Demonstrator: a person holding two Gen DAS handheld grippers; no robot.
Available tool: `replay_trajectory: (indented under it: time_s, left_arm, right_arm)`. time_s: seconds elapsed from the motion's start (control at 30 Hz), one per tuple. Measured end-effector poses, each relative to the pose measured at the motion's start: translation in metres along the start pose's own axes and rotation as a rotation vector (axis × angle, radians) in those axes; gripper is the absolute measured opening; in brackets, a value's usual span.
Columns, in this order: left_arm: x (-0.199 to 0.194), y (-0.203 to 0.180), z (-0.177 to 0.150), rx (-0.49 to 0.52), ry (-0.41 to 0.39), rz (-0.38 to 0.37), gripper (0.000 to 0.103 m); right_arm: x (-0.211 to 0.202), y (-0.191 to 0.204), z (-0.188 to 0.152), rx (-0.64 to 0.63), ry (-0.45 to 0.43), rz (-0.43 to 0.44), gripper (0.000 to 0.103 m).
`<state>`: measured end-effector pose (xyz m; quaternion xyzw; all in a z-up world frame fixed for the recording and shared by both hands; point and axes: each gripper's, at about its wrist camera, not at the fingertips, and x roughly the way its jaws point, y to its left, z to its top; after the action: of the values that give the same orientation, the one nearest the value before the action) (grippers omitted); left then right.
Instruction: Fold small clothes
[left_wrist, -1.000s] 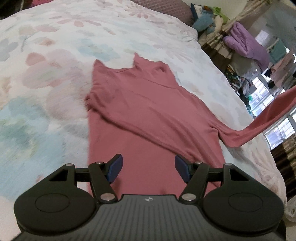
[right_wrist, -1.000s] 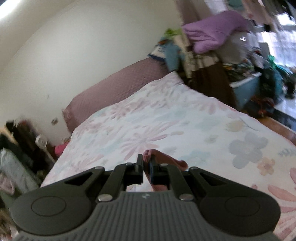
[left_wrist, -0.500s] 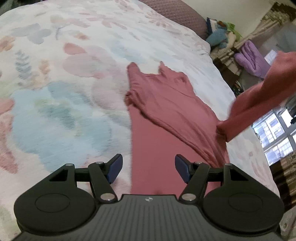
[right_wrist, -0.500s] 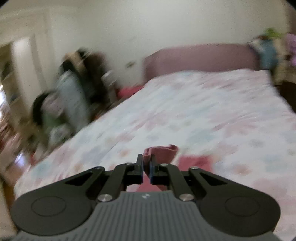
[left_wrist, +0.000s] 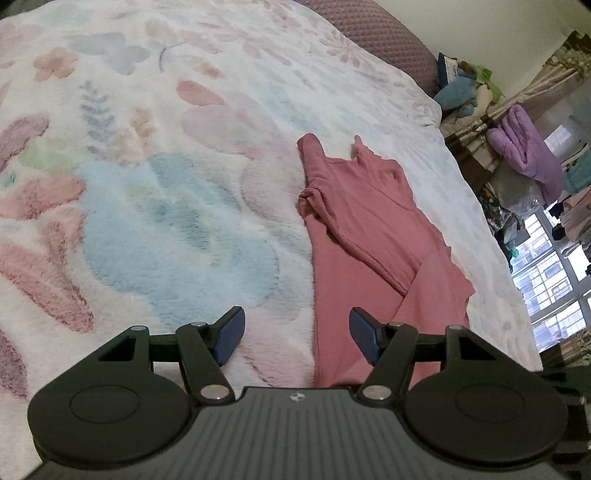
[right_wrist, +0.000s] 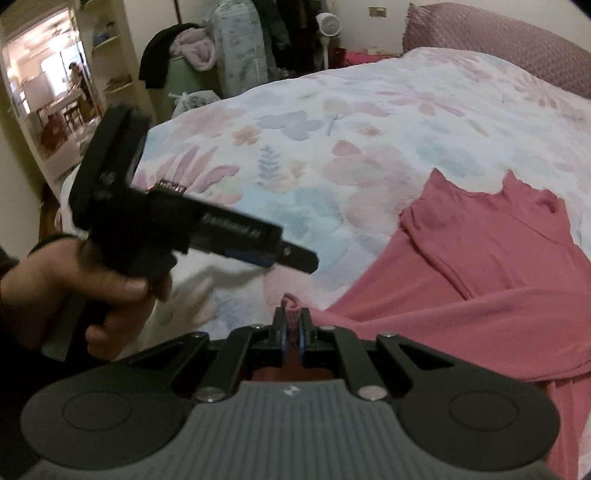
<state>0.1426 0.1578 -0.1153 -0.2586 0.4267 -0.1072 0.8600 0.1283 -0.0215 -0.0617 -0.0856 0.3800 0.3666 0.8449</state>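
Observation:
A pink long-sleeved top (left_wrist: 373, 236) lies on the floral bedspread (left_wrist: 166, 184), neck toward the headboard, with both sleeves folded over its body. It also shows in the right wrist view (right_wrist: 491, 280). My left gripper (left_wrist: 295, 338) is open and empty, hovering over the top's lower left edge; it shows from the side in the right wrist view (right_wrist: 273, 254), held in a hand. My right gripper (right_wrist: 291, 328) is shut on the sleeve cuff (right_wrist: 291, 306), low over the garment's lower part.
The padded headboard (left_wrist: 373, 33) is at the far end. Piles of clothes and a purple blanket (left_wrist: 524, 147) stand beyond the bed's right side by the windows. Shelves, a fan and a doorway (right_wrist: 55, 92) lie off the left side.
My right gripper has swung the lifted sleeve across and down onto the top's body. My left gripper has shifted left, toward the garment's left edge, still open.

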Motion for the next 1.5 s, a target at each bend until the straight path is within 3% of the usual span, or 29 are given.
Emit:
replay_trajectory:
  time_s: [0.13,0.53,0.73,0.83,0.87,0.9,0.93,1.03,1.1,1.4,1.5]
  left_arm:
    - [0.005,-0.001,-0.003,-0.005,0.04,-0.039,0.076]
    - [0.002,0.012,-0.002,-0.039,0.022,-0.022,0.076]
    - [0.001,0.009,-0.003,-0.014,0.026,-0.015,0.076]
    - [0.003,0.005,-0.002,0.012,0.038,-0.011,0.076]
    - [0.004,0.002,-0.002,0.024,0.041,-0.012,0.076]
    - [0.005,-0.001,-0.002,0.039,0.045,-0.011,0.076]
    - [0.006,-0.004,-0.002,0.053,0.049,-0.009,0.076]
    - [0.015,-0.019,-0.001,0.106,0.061,0.006,0.076]
    - [0.023,-0.03,0.004,0.131,0.066,0.004,0.076]
    - [0.094,-0.129,0.039,0.262,0.072,-0.047,0.076]
    - [0.136,-0.166,0.047,0.283,0.114,-0.072,0.076]
  right_arm:
    - [0.0,-0.001,-0.007,-0.001,0.015,-0.019,0.001]
    - [-0.015,0.033,-0.002,-0.093,-0.042,0.037,0.001]
    - [0.02,0.03,-0.023,-0.086,0.087,0.025,0.001]
    - [0.034,0.028,-0.04,-0.119,0.149,-0.009,0.01]
    - [0.035,0.027,-0.044,-0.122,0.163,-0.014,0.024]
    - [0.032,0.025,-0.047,-0.116,0.172,0.006,0.031]
    - [0.027,0.021,-0.048,-0.104,0.168,0.033,0.031]
    - [0.004,-0.006,-0.047,-0.013,0.129,0.114,0.035]
    - [-0.016,-0.034,-0.046,0.062,0.072,0.086,0.043]
    - [-0.093,-0.223,-0.066,0.576,-0.185,-0.325,0.044]
    - [-0.092,-0.27,-0.084,0.673,-0.252,-0.391,0.044]
